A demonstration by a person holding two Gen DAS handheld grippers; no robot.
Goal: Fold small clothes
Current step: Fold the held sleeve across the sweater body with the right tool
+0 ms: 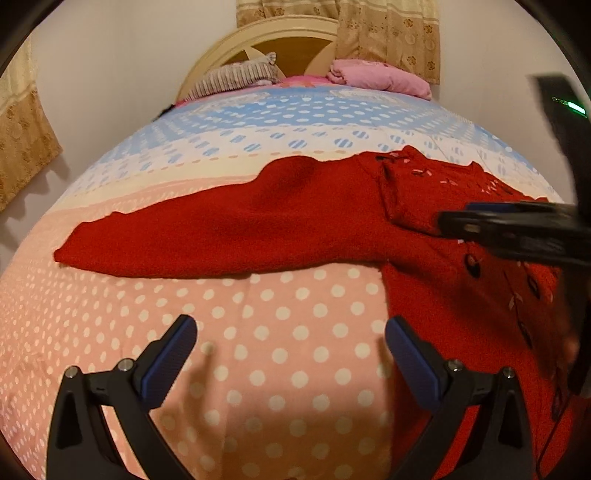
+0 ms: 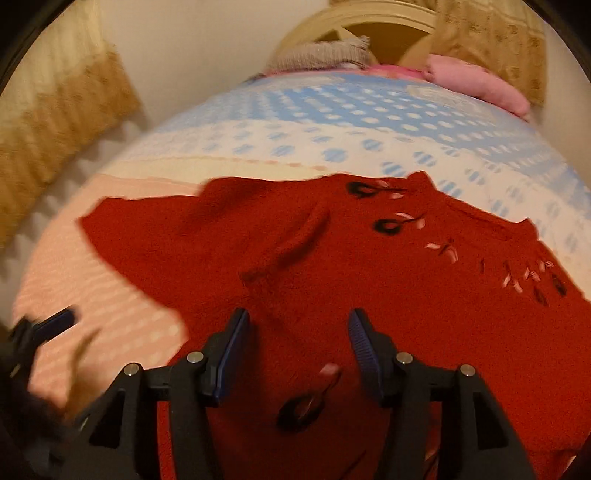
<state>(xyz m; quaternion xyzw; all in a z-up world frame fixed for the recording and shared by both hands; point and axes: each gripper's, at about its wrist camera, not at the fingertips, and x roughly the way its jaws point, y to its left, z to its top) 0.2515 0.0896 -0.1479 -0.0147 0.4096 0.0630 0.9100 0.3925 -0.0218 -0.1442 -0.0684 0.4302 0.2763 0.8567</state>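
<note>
A red knitted sweater point(image 1: 295, 221) with dark and pink embroidery lies flat on the dotted bedsheet point(image 1: 110, 332). One sleeve point(image 1: 147, 240) stretches out to the left, and a part of it is folded over the chest point(image 1: 406, 195). My left gripper point(image 1: 291, 343) is open over the bare pink sheet, just left of the sweater's hem. Over the sweater's body point(image 2: 332, 258) my right gripper point(image 2: 299, 321) is open, with nothing pinched between its blue pads. From the left wrist view the right gripper point(image 1: 480, 221) shows blurred at the right edge. The left gripper point(image 2: 55, 321) appears at the lower left of the right wrist view.
At the head of the bed lie a striped pillow point(image 1: 236, 77) and a folded pink blanket point(image 1: 380, 75), against a cream headboard point(image 1: 258, 40). Beige curtains point(image 1: 388, 33) hang behind and at the left. A white wall runs along the bed's left side.
</note>
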